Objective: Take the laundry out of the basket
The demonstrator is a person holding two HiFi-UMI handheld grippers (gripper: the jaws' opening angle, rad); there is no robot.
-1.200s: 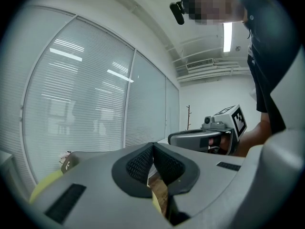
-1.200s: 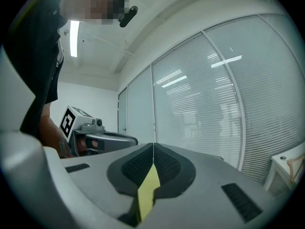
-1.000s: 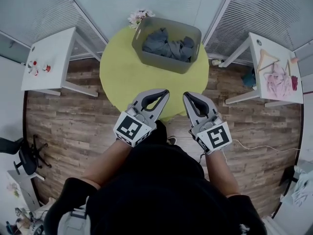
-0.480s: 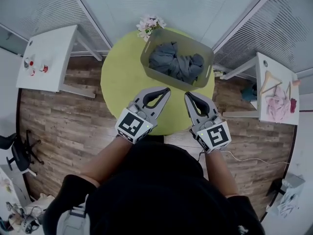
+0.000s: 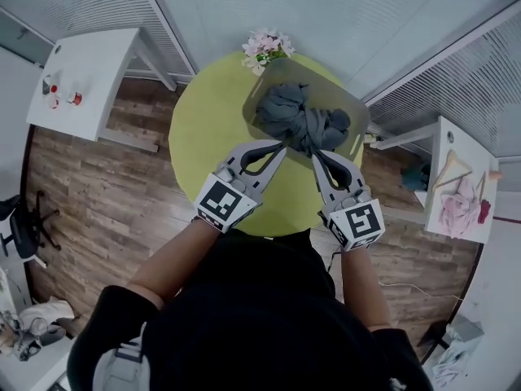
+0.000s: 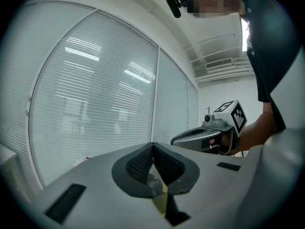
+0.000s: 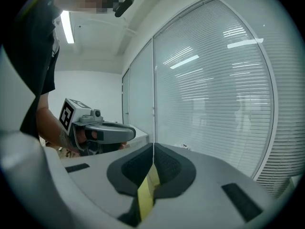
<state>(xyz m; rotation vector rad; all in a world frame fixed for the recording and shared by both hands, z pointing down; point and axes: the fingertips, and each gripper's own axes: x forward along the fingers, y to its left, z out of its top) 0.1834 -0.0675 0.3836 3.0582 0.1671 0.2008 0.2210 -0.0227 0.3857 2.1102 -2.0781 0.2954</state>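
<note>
A grey basket [image 5: 353, 109] stands at the far side of a round yellow-green table [image 5: 213, 137], filled with dark grey laundry [image 5: 299, 119]. In the head view my left gripper [image 5: 280, 146] hangs over the table just in front of the basket's near wall, its tips meeting. My right gripper [image 5: 314, 155] is beside it at the basket's near edge, also shut. Neither holds anything. In the left gripper view the jaws [image 6: 153, 146] press together, and the other gripper [image 6: 209, 137] shows to the right. The right gripper view shows its jaws [image 7: 153, 146] closed, with the other gripper [image 7: 97, 132] at left.
A pot of pink flowers [image 5: 267, 47] stands behind the basket. A white side table [image 5: 81, 76] with small red items is at left. Another white table [image 5: 460, 190] with a hanger and pink clothes is at right. Windows with blinds surround the spot; the floor is wood.
Both grippers have moved forward over the table toward the basket, staying shut. The basket now appears closer and more turned in the head view.
</note>
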